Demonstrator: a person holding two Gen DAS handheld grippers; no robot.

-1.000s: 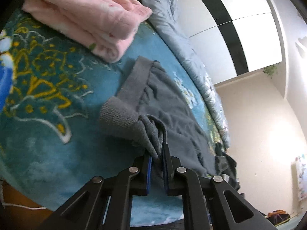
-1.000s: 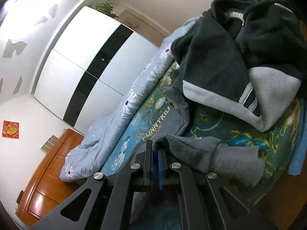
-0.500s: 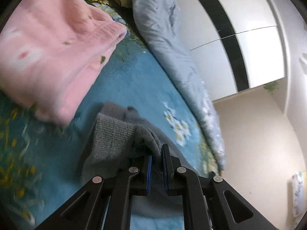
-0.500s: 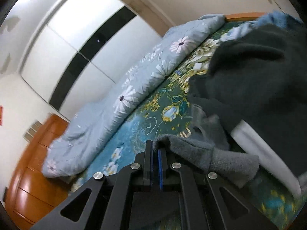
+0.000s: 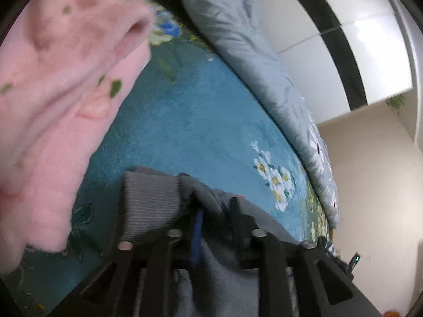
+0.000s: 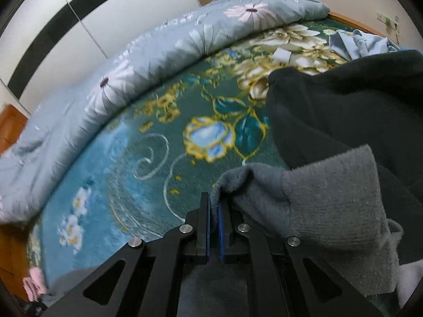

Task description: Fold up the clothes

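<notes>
Down at the bottom centre of the left wrist view, left gripper (image 5: 215,212) with jaws spread apart, grey sweater (image 5: 150,203) bunched between and around the fingers, ribbed cuff sitting just left of them. Not pinching anything, looks like, cloth just lying loose in the gap. Left side of frame filled by a pink garment (image 5: 53,105), blurry, lying on the teal floral blanket (image 5: 190,121). Further up, a pale blue quilt (image 5: 264,60) running diagonally toward the right, then a white wardrobe (image 5: 343,26) with a black stripe in the upper right.

Bottom centre of the right wrist view: right gripper (image 6: 213,208) clamped tight on an edge of the same grey sweater (image 6: 330,211), fabric folding off to the right with the ribbed cuff at lower right. Right behind that, a dark fleece (image 6: 357,105) heaped on the right side of frame, touching the sweater. Blanket (image 6: 158,145) with blue-and-gold flowers across the middle, quilt (image 6: 158,60) along the upper left, a crumpled light blue cloth (image 6: 362,42) at upper right, wardrobe (image 6: 105,13) at the top left.
</notes>
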